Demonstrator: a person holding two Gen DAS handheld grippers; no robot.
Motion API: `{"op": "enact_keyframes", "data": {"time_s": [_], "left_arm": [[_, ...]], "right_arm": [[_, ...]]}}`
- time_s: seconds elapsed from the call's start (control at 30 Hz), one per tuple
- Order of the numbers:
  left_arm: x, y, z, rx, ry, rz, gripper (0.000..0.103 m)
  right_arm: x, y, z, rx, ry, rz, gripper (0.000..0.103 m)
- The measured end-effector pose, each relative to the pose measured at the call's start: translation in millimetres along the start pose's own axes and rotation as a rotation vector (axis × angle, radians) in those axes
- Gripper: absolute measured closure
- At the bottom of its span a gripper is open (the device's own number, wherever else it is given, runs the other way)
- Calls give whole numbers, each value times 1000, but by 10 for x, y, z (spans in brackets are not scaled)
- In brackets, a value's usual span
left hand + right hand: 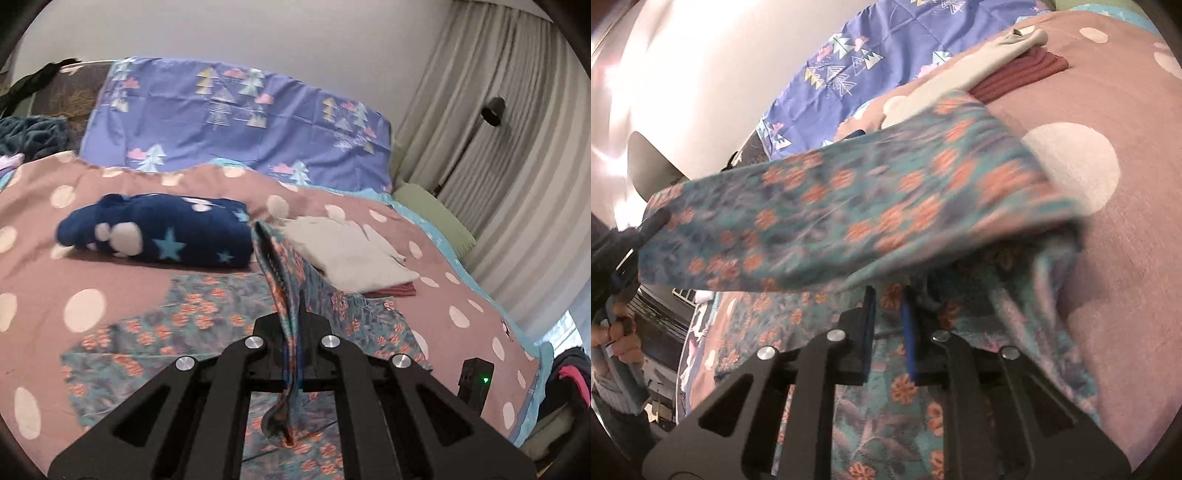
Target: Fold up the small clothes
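A teal cloth with orange flowers point(192, 314) lies spread on the bed. My left gripper point(295, 317) is shut on one edge of it and holds that edge up in a ridge. In the right wrist view the same lifted flap point(849, 206) stretches across the frame, blurred, with the left gripper point(657, 221) pinching its far left corner. My right gripper point(888, 325) hovers low over the flat part of the cloth point(886, 424). Its blue pads point(868, 328) stand a narrow gap apart, with floral fabric showing through the gap and bunched fabric by the right finger.
A folded navy star blanket point(155, 236) and a folded pale garment point(351, 251) on a red one point(395, 290) sit behind the cloth on the pink dotted bedspread point(48, 280). A purple sheet point(240, 122) covers the headboard; curtains point(498, 147) hang right. A hand point(620, 332) grips the left handle.
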State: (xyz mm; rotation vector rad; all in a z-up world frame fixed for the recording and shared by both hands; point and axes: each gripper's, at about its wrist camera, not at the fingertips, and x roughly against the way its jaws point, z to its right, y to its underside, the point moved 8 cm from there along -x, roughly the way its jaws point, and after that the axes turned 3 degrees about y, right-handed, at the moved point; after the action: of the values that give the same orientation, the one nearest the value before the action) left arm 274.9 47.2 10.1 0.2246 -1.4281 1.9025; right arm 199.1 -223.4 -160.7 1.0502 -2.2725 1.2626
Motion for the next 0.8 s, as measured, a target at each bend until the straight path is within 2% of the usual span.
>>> {"op": "enact_keyframes", "data": {"time_s": [0.1,0.3,0.4,0.53,0.63,0.67,0.73,0.77,0.8], "left_arm": [[155,5,-261,40,-26,16,101],[484,162,-777,120,-98,36,101],[470,388,-1049,126,-169,-4,101],[213,795,-1389,102,-219,-98,100],[-17,1141,-1647,121,-268,-179,92],[-42,1211,-1697,132,-279,-190,85],[-16,1257,-1733,138,-274,-170,83],[14,1250,-1730,130,-285,-166,81],[64,1222,-1705,103,-321,-166,78]], "right_arm": [[-24,10,-48,30,35,-1,89],[-14,3,-39,34,44,-3,88],[-35,-9,-59,49,50,-3,83],[29,84,-162,128,77,-9,67],[131,227,-215,186,95,-25,61],[170,266,-227,204,100,-28,61],[268,332,-246,240,100,-41,62],[306,346,-250,251,98,-50,62],[353,363,-256,260,92,-59,66]]}}
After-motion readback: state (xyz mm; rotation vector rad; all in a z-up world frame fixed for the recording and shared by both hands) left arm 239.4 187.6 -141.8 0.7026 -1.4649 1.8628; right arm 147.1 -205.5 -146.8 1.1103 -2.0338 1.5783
